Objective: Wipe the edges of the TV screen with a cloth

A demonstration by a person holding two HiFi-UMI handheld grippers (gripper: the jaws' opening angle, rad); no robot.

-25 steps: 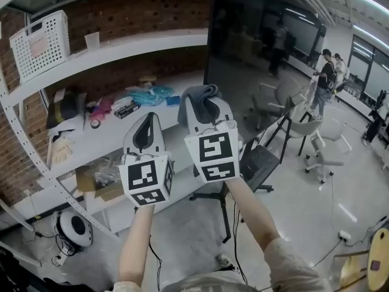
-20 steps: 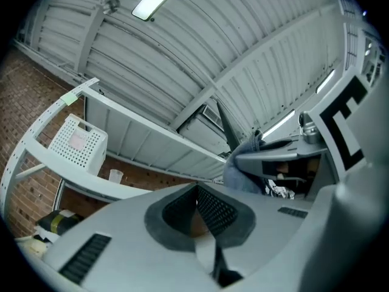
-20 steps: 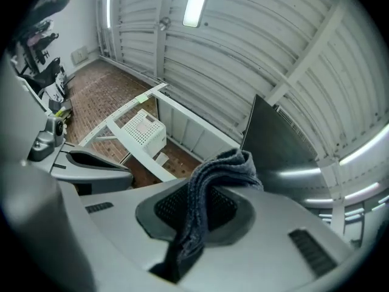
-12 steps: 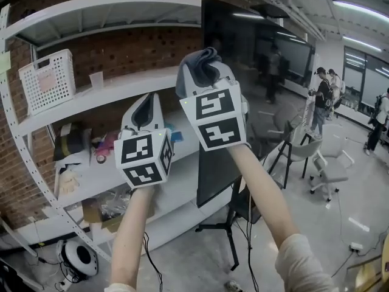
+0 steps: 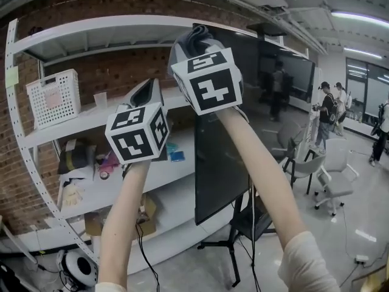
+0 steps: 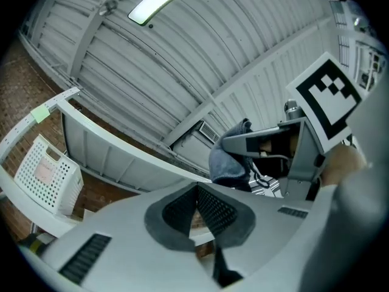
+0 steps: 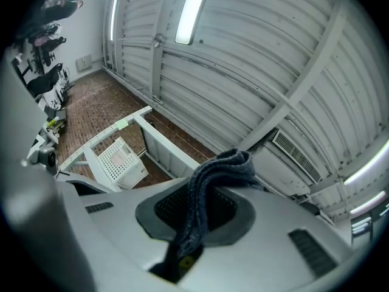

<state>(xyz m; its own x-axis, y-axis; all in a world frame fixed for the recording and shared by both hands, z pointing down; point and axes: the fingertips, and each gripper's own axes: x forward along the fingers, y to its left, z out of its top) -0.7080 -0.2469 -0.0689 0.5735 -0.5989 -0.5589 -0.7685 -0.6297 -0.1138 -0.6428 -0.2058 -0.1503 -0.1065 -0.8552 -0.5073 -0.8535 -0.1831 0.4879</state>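
Left of the TV screen (image 5: 222,163), the left gripper (image 5: 146,95) hung with its jaws pressed together on nothing. The right gripper (image 5: 196,53) pinched the grey cloth (image 5: 191,38) at the screen's upper left corner; contact could not be told.

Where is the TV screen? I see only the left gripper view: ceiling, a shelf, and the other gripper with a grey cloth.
Observer: The head view shows the TV screen just right of the shelves.
Operator: And where is the right gripper against it?
Observer: The right gripper is at the upper left corner of the TV screen; I cannot confirm contact.
Operator: Is the cloth held properly?
Observer: The right gripper view shows the cloth pinched between the shut jaws.
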